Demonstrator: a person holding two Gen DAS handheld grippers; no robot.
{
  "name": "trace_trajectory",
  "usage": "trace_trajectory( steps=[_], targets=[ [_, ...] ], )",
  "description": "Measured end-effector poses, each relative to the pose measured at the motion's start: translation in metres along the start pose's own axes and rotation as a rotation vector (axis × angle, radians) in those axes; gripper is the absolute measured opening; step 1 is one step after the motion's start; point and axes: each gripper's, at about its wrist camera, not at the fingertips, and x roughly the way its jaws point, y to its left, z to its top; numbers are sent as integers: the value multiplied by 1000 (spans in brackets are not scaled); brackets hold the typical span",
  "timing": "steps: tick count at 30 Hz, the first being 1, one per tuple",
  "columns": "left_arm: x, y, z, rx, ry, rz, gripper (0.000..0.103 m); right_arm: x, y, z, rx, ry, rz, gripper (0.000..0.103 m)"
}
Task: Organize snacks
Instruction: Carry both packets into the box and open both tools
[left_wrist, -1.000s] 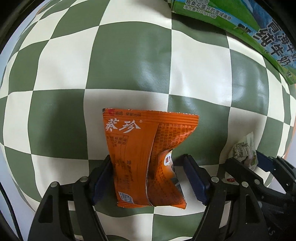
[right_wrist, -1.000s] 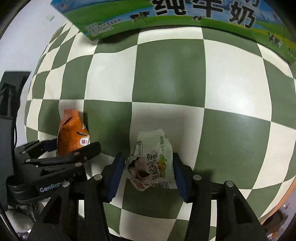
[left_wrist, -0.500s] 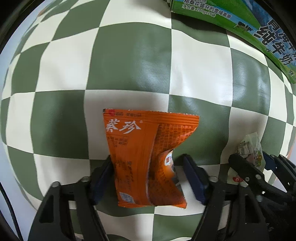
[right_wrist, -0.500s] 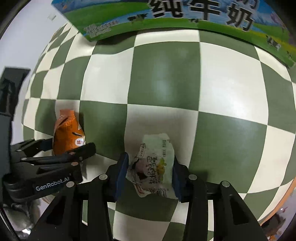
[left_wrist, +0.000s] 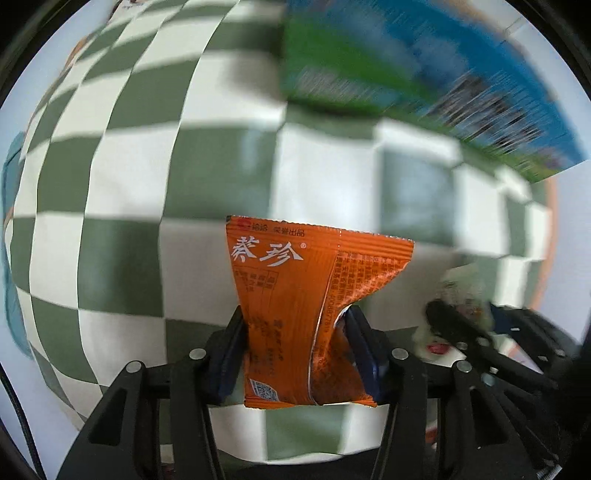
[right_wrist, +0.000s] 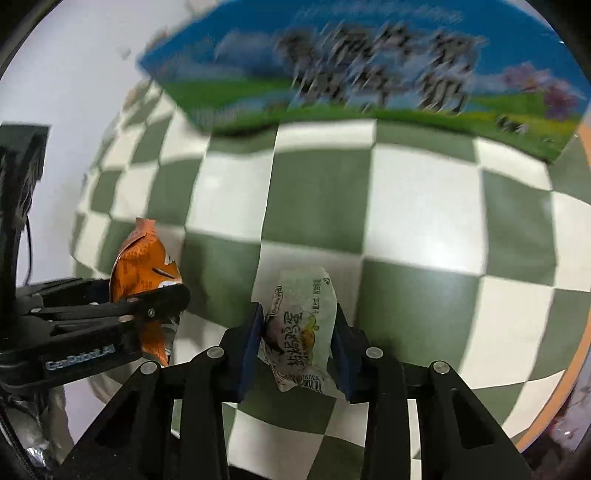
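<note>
My left gripper (left_wrist: 295, 334) is shut on an orange snack packet (left_wrist: 303, 302) with white Chinese characters, and holds it above the checkered tablecloth (left_wrist: 129, 184). My right gripper (right_wrist: 297, 325) is shut on a pale green and white snack packet (right_wrist: 301, 325), also held off the cloth. In the right wrist view the left gripper (right_wrist: 110, 314) with the orange packet (right_wrist: 142, 266) is at the left. In the left wrist view the right gripper (left_wrist: 491, 332) shows blurred at the right with the pale packet (left_wrist: 461, 288).
A blue and green milk carton box (right_wrist: 351, 74) stands at the far side of the green and white checkered table, also in the left wrist view (left_wrist: 424, 74). The table's orange edge (right_wrist: 569, 376) runs along the right. A black object (right_wrist: 18, 173) is at the far left.
Both grippers closed tighter on their packets and lifted them off the cloth. The view has tilted up towards the milk box, which now fills more of both frames.
</note>
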Motion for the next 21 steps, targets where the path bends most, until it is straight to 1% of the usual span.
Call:
trace_trajectory(
  steps=[1,3,5,6,8,9,10,11,13,14,15,17,18,19,21],
  targets=[
    [-12,-6,5,7,-20,-19,50,-16,-12,-2,8,-17,7,38],
    [-42,-24,19,39,-70,-61,50,-50,-26,10,34,-67,38,38],
    [-69,-42,37,70,-115,-95,50,-79,-39,31,46,-117,52,38],
    [-81,-52,47,88,-136,-108,50,-102,-49,42,55,-161,60,38],
    [-100,-67,65,107,-171,-138,50,-133,-59,58,69,-223,69,38],
    [-110,-78,80,124,-194,-142,50,-147,-66,68,74,-255,63,38],
    [-117,-86,94,135,-212,-141,50,-152,-64,82,79,-279,56,38],
    [-121,-95,109,151,-227,-136,50,-166,-73,96,72,-309,29,38],
    [-120,-111,131,164,-240,-124,50,-175,-78,118,74,-348,-11,38],
    [-116,-120,147,175,-229,-126,50,-180,-87,129,72,-351,-34,38],
    [-112,-126,156,178,-218,-128,50,-180,-94,139,79,-350,-47,38],
    [-96,-139,184,168,-176,-142,50,-176,-104,154,89,-334,-52,38],
    [-89,-145,191,170,-152,-147,50,-172,-110,161,91,-325,-63,38],
    [-79,-149,199,166,-126,-148,50,-166,-114,168,86,-299,-73,38],
    [-59,-155,216,168,-86,-129,51,-153,-123,177,94,-245,-79,38]
  ],
)
